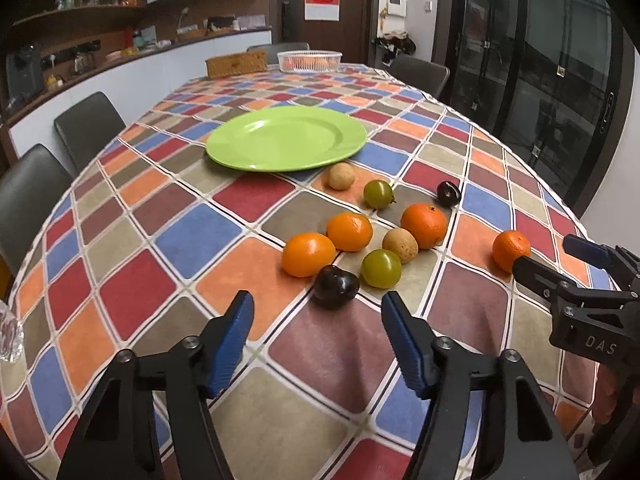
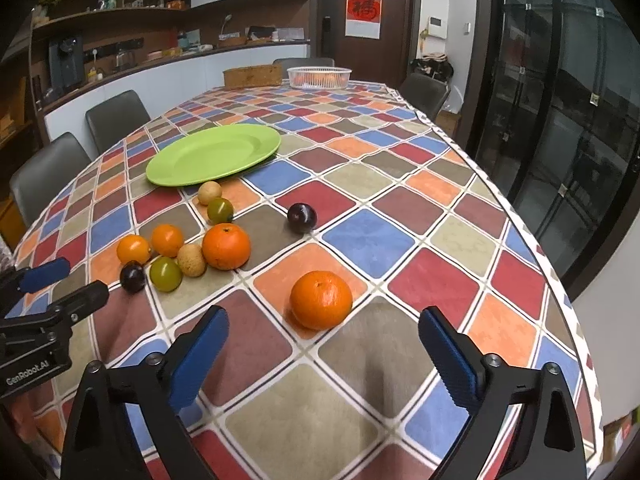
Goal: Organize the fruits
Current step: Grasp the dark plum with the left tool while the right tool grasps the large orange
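I see the green plate (image 1: 285, 138) bare and glossy; the white basket (image 1: 309, 60) at the far end holds something orange, too blurred to name. Fruit sits loose on the checkered tablecloth (image 1: 208, 236) near the plate: smooth oranges, green and dark round ones, two rough tan ones. One orange (image 2: 321, 299) sits apart, right in front of my right gripper (image 2: 323, 344). Left gripper (image 1: 318, 330) faces a plum (image 1: 335, 286). Both jaws wide, holding nothing. Dining room, grey chairs.
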Demonstrator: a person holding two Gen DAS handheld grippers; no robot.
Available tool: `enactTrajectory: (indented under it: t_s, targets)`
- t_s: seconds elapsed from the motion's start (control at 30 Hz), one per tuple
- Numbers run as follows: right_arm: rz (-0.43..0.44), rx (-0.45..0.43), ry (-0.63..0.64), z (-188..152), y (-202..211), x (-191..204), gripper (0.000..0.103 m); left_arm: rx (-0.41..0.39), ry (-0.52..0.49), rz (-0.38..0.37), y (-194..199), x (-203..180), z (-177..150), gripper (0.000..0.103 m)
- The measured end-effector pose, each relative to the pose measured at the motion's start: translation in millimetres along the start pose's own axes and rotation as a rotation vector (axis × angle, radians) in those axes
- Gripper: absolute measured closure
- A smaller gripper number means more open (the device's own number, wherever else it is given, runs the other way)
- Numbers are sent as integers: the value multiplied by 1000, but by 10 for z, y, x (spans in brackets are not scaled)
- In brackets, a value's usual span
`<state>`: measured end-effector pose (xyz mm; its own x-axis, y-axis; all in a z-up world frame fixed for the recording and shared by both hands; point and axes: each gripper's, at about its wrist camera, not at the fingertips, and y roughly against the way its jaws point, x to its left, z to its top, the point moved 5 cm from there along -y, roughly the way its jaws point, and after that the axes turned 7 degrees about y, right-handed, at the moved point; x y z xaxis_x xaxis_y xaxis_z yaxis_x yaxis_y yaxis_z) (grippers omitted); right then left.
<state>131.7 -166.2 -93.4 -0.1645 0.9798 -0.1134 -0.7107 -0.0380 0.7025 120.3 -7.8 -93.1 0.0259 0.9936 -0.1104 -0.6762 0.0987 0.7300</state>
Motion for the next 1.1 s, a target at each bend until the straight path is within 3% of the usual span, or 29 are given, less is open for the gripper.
enactTrajectory:
  t_s: [0.6, 0.97, 1.1]
  targets:
    - [98, 111, -26, 34, -404, -52, 46, 111, -30, -8, -376, -72, 23, 62]
    - [119, 139, -33, 30, -471, -42, 61, 120, -27, -27, -434, -91, 44, 73]
    - [123, 143, -35, 41, -480, -53, 61, 116, -32, -30, -430, -96, 42, 74]
